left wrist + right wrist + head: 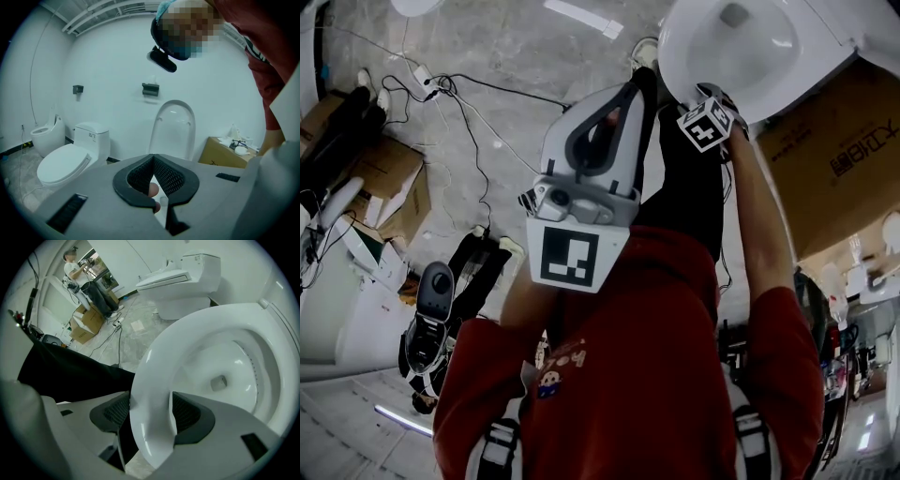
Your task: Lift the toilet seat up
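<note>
The white toilet (675, 56) stands at the top right of the head view, its bowl open. Its lid (173, 126) stands upright against the wall. My right gripper (698, 96) points steeply down at the bowl's near edge. In the right gripper view the front of the white seat ring (154, 380) lies between the jaws of my right gripper (151, 412), which stand wide around it. My left gripper (630, 89) is held up in front of the red-sleeved chest, away from the toilet. In its own view my left gripper (153, 159) has its pads together with nothing between them.
A large cardboard box (834, 159) stands right beside the toilet. A second toilet (183, 282) with its lid down stands farther off. Cables (459, 103) and cardboard boxes (389, 183) lie on the floor to the left. A person (72, 263) stands by a far doorway.
</note>
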A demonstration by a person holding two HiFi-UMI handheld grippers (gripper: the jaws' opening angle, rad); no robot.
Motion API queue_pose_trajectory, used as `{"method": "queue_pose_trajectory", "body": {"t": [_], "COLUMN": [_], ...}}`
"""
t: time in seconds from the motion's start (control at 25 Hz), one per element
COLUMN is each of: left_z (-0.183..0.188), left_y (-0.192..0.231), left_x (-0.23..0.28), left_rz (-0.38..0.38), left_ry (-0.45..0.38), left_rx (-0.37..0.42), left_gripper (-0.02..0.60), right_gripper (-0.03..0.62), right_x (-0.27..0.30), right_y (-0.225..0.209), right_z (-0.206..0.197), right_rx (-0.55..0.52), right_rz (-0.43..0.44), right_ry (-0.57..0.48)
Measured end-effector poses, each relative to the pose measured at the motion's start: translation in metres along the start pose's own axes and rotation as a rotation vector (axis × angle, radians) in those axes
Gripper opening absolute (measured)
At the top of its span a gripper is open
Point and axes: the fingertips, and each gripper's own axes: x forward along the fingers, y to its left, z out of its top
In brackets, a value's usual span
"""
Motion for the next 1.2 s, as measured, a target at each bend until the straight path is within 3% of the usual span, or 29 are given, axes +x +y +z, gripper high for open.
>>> {"method": "queue_pose_trajectory", "body": {"t": [0.76, 1.2], "left_z": [0.002, 0.029], "left_y": [-0.007, -0.008], "left_x": [-0.014, -0.027], "left_rz": [-0.023, -0.042], "left_ry": [-0.007, -0.064], "left_rx": [0.0, 0.023], "left_gripper": [0.009, 0.009], "right_gripper": [0.245, 0.245], "right_x": [0.011, -0.019], "right_y": [0.001, 0.011], "right_z": [-0.003, 0.008], "right_rx": [0.017, 0.031], "right_rz": [0.0, 0.034], "right_ry": [0.032, 0.018]}}
